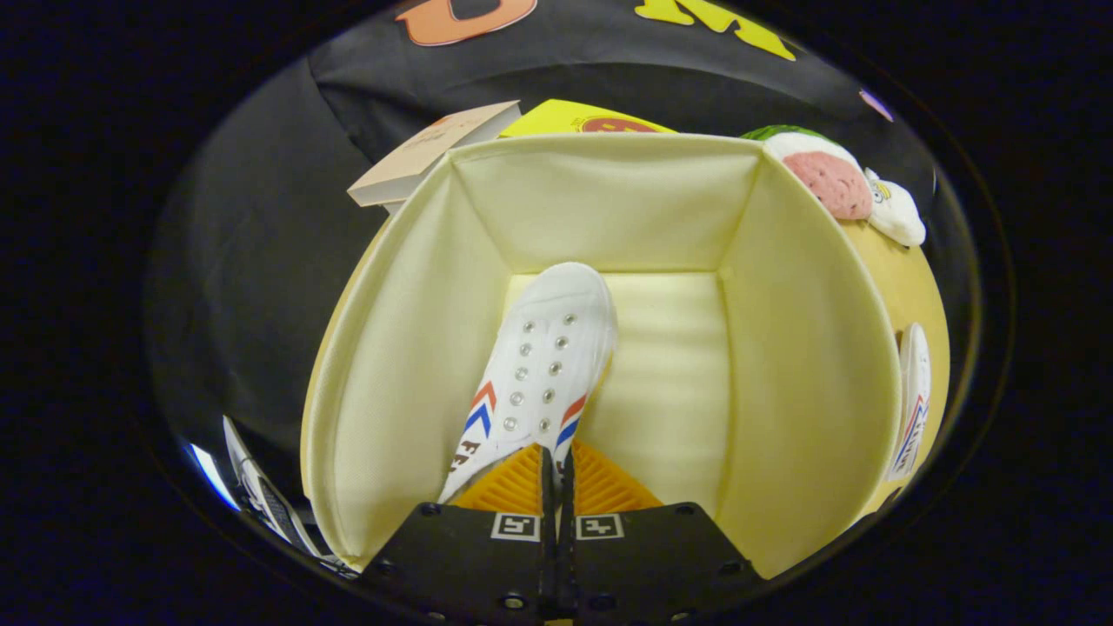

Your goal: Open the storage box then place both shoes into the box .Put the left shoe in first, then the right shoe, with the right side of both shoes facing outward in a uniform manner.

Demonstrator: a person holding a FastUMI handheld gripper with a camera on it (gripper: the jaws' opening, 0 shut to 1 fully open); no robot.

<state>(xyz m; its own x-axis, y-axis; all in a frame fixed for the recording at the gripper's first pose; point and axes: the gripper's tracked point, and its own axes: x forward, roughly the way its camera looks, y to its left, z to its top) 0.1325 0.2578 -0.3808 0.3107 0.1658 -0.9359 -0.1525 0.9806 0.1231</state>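
The cream fabric storage box (809, 365) stands open in front of me, and I look down into it. A white canvas shoe (539, 365) with metal eyelets and red and blue chevrons hangs inside the box, toe pointing toward the box floor. My gripper (556, 474) is shut on the shoe's heel end, the fingers almost touching each other. The second white shoe (913, 400) with the same chevrons lies outside the box, by its right wall on the yellow table.
A tan book (435, 152) and a yellow card (578, 120) lie behind the box. A plush toy (839, 178) in pink, white and green sits at the back right corner. The yellow table (922, 287) runs along the box's right side.
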